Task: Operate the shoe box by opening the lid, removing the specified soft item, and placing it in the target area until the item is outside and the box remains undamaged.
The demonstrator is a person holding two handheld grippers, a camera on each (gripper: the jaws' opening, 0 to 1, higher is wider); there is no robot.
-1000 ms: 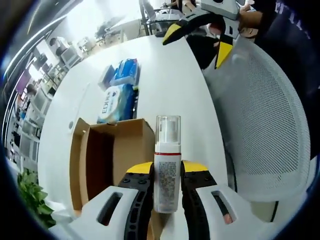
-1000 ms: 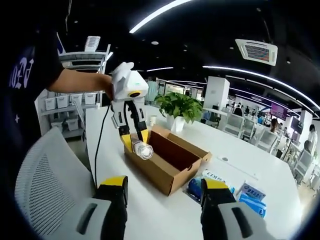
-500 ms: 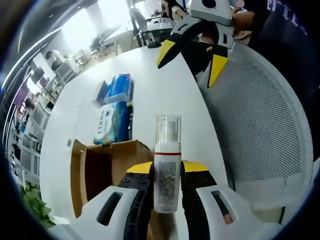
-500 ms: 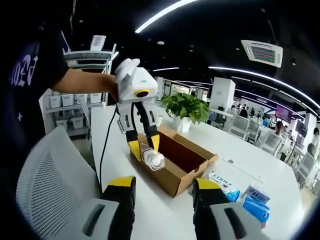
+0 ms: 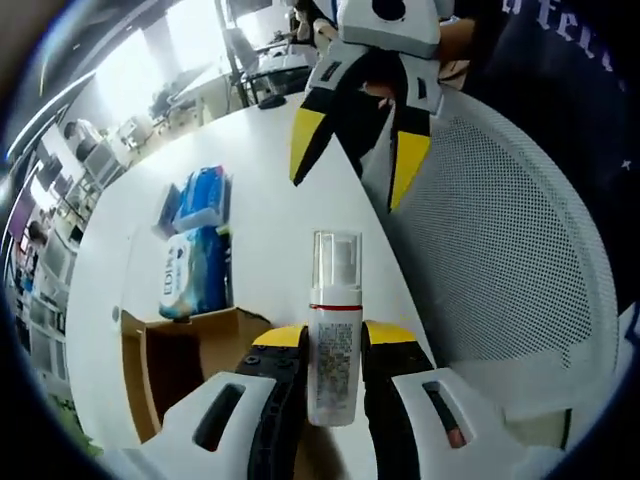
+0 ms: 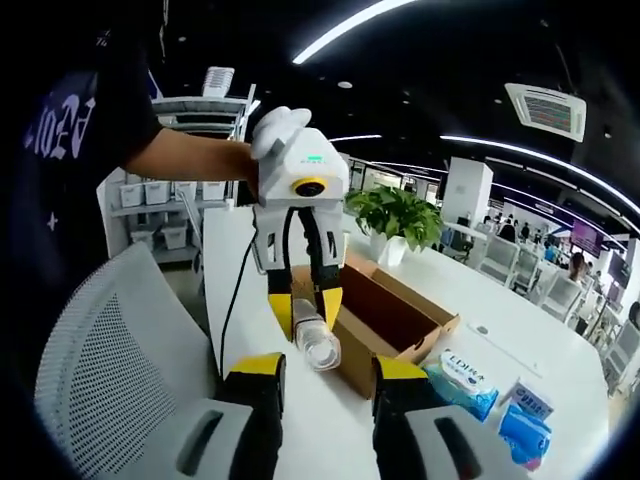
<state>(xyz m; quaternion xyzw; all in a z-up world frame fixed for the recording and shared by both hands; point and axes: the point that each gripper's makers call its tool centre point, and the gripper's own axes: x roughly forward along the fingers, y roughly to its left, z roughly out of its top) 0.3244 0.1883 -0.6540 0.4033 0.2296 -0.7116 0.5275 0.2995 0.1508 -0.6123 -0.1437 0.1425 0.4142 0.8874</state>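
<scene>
A: Big picture first: white tabletop [image 5: 300, 230], and the cardboard shoe box [image 6: 395, 325] sits open on it, lid off, with wipe packs [image 5: 195, 270] lying just beside the box.

B: And the pump bottle [image 5: 334, 345] is already out, up above the tabletop near the box's edge, pinched at its label by the left tool [image 5: 333, 345].

A: The right tool [image 6: 328, 375] hangs beside it, jaws parted, gripping nothing.

B: Looks light and rigid to me, smooth plastic that may slip. The clear cap seems fragile, so mid-body is the sensible hold.
</scene>
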